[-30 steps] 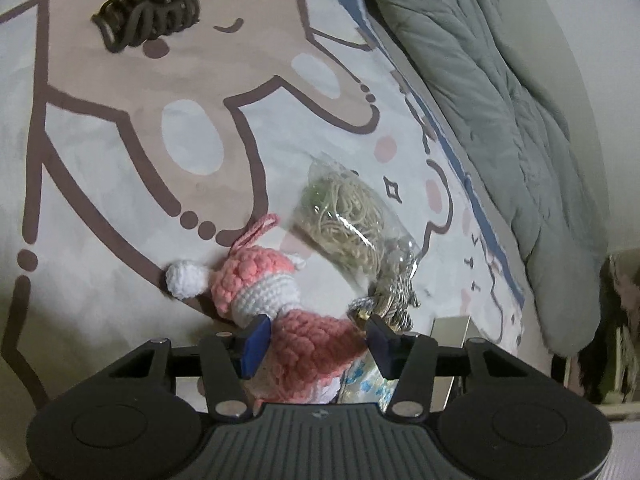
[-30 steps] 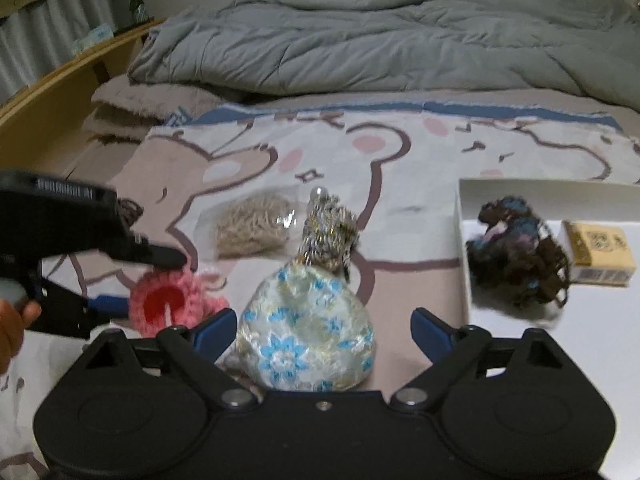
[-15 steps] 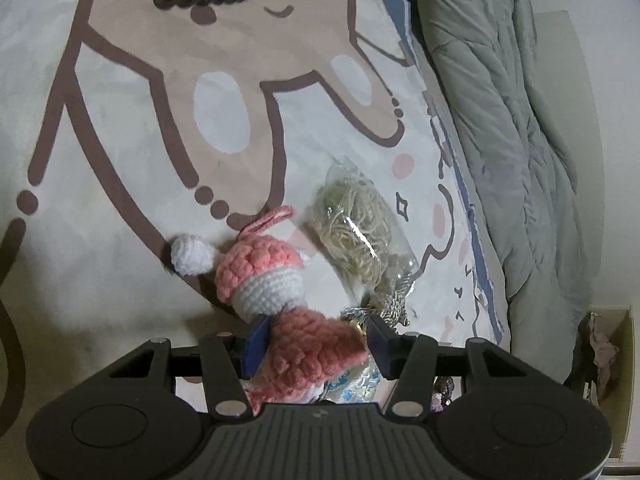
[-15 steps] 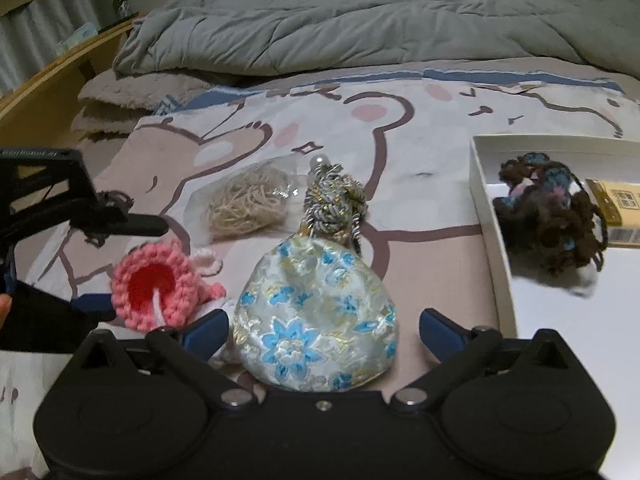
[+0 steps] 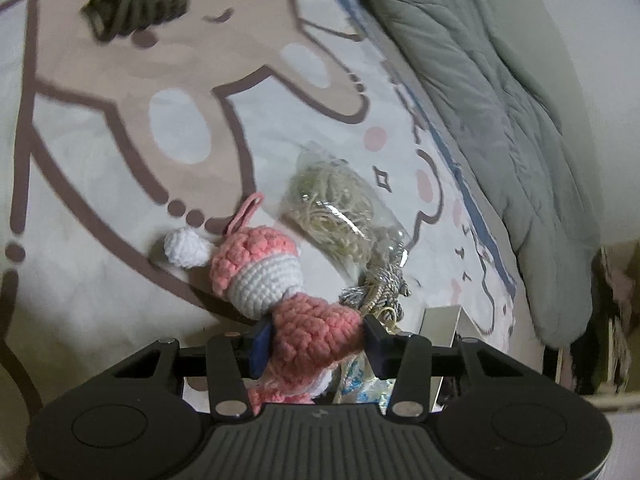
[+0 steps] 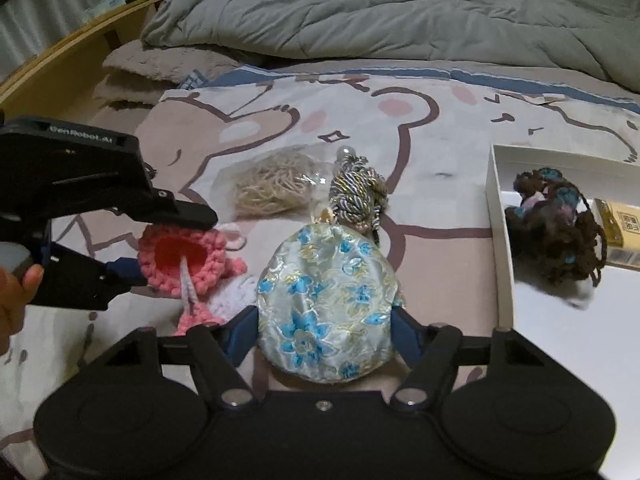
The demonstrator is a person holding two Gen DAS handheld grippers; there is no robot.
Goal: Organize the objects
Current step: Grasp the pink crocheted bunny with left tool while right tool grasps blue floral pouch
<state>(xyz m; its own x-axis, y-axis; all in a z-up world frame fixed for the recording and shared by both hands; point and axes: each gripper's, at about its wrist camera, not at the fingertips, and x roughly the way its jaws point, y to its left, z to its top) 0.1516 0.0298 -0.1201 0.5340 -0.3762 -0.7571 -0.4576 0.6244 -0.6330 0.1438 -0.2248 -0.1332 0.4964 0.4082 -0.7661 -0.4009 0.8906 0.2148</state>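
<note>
- Left tool [image 5: 316, 344]: jaws closing, pads pinching the pink skirt end of the crochet doll [image 5: 280, 292]. The doll's head and white pom-pom point away from the camera. It looks raised off the bed sheet [image 5: 100, 200], but I can't tell how far.
- In the right wrist view the same doll [image 6: 180, 258] shows its hollow red underside, held sideways in the left tool [image 6: 160, 240]. This is probably a carry grip on the narrow soft part.
- Right tool [image 6: 324, 334]: jaws closing around the brocade pouch [image 6: 328, 304], with blue pads at both flanks and apparently just touching. The pouch sits on the sheet and the grip is across its widest part, likely because the cord end is too floppy to hold.
- The pouch's twisted cord tassel [image 6: 356, 192] trails away from the tool, touching the pouch neck.
- A clear bag of rubber bands [image 6: 272, 188] lies just beside the tassel, untouched.
- The white box [image 6: 498, 240] sits to the right, near the pouch. It holds a dark yarn-like bundle with blue and pink bits [image 6: 556, 228] and a small yellow carton [image 6: 624, 228]. The rest of the box floor is bare, so it's the likely drop spot for the doll and pouch.
- A dark hair claw [image 5: 136, 0] lies far up the sheet, well apart and blurred.
- A grey duvet [image 6: 400, 12] is bunched at the far side of the bed.
</note>
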